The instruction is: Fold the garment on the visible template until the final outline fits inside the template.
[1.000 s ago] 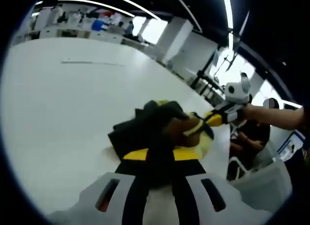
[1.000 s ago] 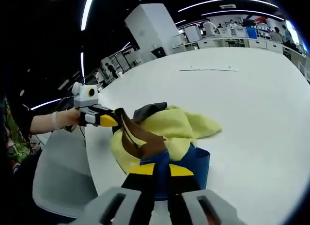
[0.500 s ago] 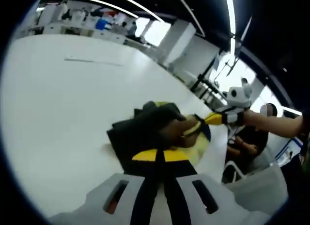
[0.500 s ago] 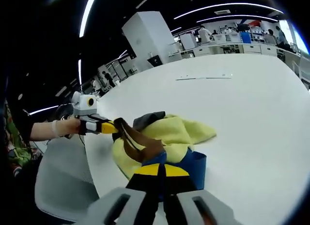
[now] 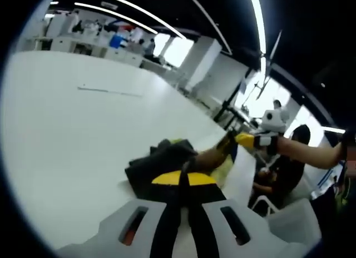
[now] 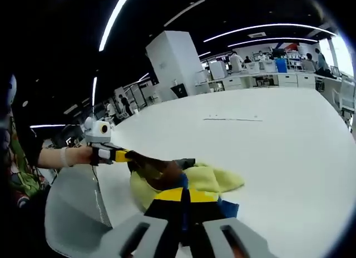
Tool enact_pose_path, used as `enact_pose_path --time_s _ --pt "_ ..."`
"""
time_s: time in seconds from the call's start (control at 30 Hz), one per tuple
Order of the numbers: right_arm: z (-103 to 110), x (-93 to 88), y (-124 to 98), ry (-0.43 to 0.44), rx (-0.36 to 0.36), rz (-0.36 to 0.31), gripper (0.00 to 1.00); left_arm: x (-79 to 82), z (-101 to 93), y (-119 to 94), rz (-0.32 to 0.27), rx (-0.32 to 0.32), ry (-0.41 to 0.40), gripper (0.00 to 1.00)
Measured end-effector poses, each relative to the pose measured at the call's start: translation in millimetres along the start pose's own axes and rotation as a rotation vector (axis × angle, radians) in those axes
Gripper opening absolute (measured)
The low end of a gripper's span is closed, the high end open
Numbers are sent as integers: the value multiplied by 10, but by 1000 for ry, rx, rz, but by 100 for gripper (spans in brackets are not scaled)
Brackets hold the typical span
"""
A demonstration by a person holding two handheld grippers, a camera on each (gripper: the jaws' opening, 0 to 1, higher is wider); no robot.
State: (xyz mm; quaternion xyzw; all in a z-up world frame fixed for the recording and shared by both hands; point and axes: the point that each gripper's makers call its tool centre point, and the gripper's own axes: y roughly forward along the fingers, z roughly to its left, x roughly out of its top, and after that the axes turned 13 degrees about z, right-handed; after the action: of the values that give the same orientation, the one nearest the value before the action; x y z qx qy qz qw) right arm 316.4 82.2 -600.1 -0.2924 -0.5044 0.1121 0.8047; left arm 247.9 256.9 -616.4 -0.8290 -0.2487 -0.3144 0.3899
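The garment (image 5: pixel 158 160) is a bunched piece of yellow, brown, dark grey and blue cloth on the white table (image 5: pixel 67 135). In the left gripper view my left gripper (image 5: pixel 181 179) is shut on its dark near edge. From there a brown band stretches to my right gripper (image 5: pixel 238 139), held by a hand at the right. In the right gripper view my right gripper (image 6: pixel 182 194) is shut on the garment (image 6: pixel 208 179) where brown meets blue. My left gripper (image 6: pixel 123 155) grips the other end of the band at the left.
A thin dark line (image 5: pixel 108 92) runs across the table far beyond the garment, also seen as the line (image 6: pixel 232 119) in the right gripper view. A grey chair (image 6: pixel 75 213) stands by the table's edge. Desks and people fill the room's background.
The two grippers have drawn apart, pulling the brown band straight and taut between them. The cloth pile now looks lower and flatter on the table.
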Motion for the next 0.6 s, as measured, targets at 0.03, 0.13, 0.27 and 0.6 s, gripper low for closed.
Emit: enact_pose_path --time_s 0.03,0.13,0.27,0.6 --pt "31 93 -40 -10 0 -27 0 46 -13 -35 -13 0 8 0" --pt "72 282 -119 -31 -6 -72 0 204 -40 -133 -45 6 33 0" --pt "151 539 -185 -72 -10 -120 0 437 -57 -238 -91 19 65 0" --pt "406 1209 -439 -169 -28 -282 0 1132 -270 -627 -249 38 159 0"
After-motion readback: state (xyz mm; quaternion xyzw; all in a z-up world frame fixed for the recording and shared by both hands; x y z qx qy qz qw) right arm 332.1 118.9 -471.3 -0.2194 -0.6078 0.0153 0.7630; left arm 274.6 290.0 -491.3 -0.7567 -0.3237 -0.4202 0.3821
